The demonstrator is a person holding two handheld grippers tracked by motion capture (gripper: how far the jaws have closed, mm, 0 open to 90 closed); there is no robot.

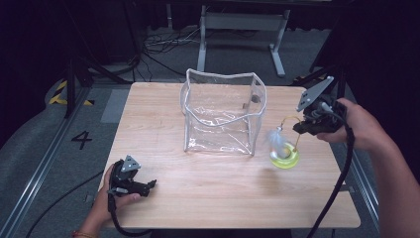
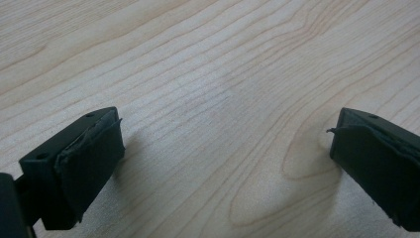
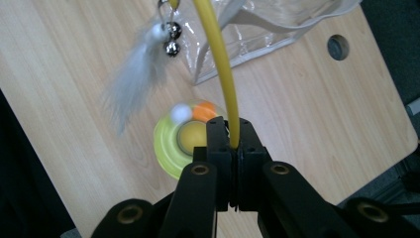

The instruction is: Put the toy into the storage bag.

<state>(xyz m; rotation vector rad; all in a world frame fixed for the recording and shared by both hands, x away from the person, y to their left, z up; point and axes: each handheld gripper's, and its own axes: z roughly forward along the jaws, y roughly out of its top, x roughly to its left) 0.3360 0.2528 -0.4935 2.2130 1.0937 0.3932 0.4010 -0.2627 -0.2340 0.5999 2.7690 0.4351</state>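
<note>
Right gripper (image 3: 230, 144) pinches the cat toy's (image 1: 284, 148) thin yellow wire (image 3: 218, 64), light and springy with a floppy feather, lifting it just right of the clear bag (image 1: 223, 111); grip low near the base; left gripper (image 1: 148, 186) rests spread near-left.

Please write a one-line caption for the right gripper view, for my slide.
Right tool shut on the cat toy's yellow wire, above its round base.
</note>
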